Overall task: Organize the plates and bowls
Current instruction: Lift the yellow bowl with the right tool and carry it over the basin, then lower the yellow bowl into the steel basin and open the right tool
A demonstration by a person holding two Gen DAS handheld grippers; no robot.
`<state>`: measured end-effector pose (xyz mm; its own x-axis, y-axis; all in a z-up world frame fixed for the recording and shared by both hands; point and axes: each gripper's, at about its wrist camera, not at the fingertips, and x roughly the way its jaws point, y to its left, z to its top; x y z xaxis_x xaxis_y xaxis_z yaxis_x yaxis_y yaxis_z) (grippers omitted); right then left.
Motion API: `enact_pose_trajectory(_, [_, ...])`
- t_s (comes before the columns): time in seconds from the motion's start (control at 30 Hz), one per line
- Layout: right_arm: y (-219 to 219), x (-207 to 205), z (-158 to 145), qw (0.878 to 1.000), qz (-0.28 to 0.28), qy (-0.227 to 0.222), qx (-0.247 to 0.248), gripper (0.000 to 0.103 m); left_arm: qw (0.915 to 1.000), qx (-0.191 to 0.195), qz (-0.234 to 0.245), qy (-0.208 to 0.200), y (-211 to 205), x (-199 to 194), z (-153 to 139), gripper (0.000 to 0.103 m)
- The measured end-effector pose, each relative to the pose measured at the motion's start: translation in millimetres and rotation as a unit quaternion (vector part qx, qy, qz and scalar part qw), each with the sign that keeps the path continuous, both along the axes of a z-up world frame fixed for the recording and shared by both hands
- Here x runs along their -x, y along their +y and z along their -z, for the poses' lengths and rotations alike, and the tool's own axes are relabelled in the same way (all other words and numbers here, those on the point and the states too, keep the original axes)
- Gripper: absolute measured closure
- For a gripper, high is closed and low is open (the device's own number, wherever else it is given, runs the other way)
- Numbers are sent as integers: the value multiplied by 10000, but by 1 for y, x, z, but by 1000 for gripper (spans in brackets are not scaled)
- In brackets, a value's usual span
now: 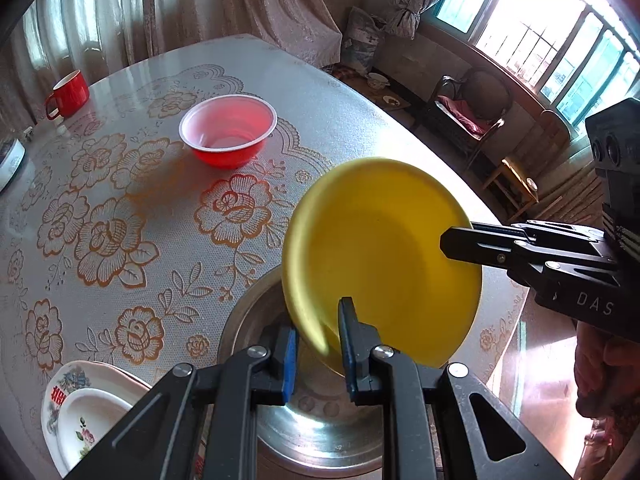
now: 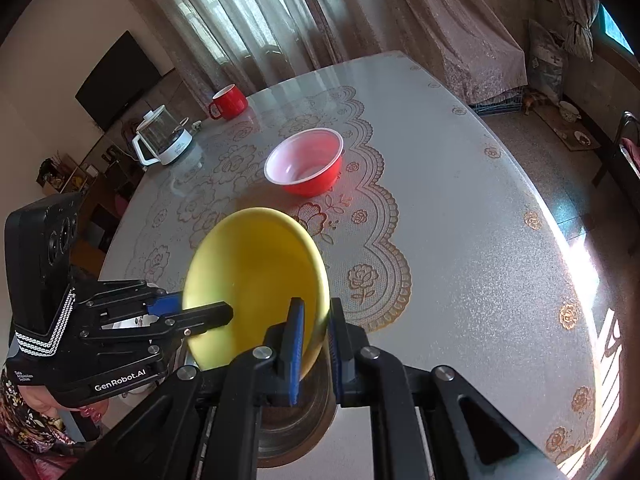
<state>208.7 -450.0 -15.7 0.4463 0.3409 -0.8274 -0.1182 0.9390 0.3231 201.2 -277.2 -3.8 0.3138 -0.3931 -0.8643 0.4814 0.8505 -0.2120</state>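
— How do your jaws stand?

— Both pairs nearly closed, each pinching the rim of the same yellow plate [image 1: 380, 256]. My left gripper [image 1: 318, 350] has the edge at its six o'clock in my left wrist view; my right gripper [image 2: 314, 344] bites the rim on the opposite side, entering at three o'clock in that view. The plate is tilted, clear of the table [image 1: 120, 160], hanging over a steel basin [image 1: 320, 432] directly beneath it.

— So which step is this?

— The carry, I'd say — the plate is up and not yet set anywhere. The red bowl [image 1: 229, 130] sits alone toward eleven o'clock, well apart; a stack of white floral plates [image 1: 88, 412] lies at eight o'clock near the table edge.

— And next?

— My guess: the plate belongs with the floral stack. That calls for both hands travelling together, levelling the tilt, lowering it flat and only then spreading the pads. If one hand lets go early, the plate swings on the other.

— Anything in the way?

— The red mug [image 1: 68, 94] stands far off at ten o'clock — no obstacle.
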Motion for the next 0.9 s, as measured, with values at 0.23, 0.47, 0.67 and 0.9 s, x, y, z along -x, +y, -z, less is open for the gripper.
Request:
enact_pose_trajectory(0.23, [29,21,22,9995,-125,271,74,93,9996,-190,-51,212,21,27,26,84])
enact_pose_trajectory(0.47, [39,33,47,9983,-58,559,121,92,9988,-409,-1,282,22,40,49,84])
enact_pose_trajectory(0.67, [39,38,58,9973,40,707,217,92,9984,-483,86,298,18,39,57,84])
enact_pose_trajectory(0.9, [38,37,63,9967,80,737,338,92,9977,-621,105,237,13,39,59,84])
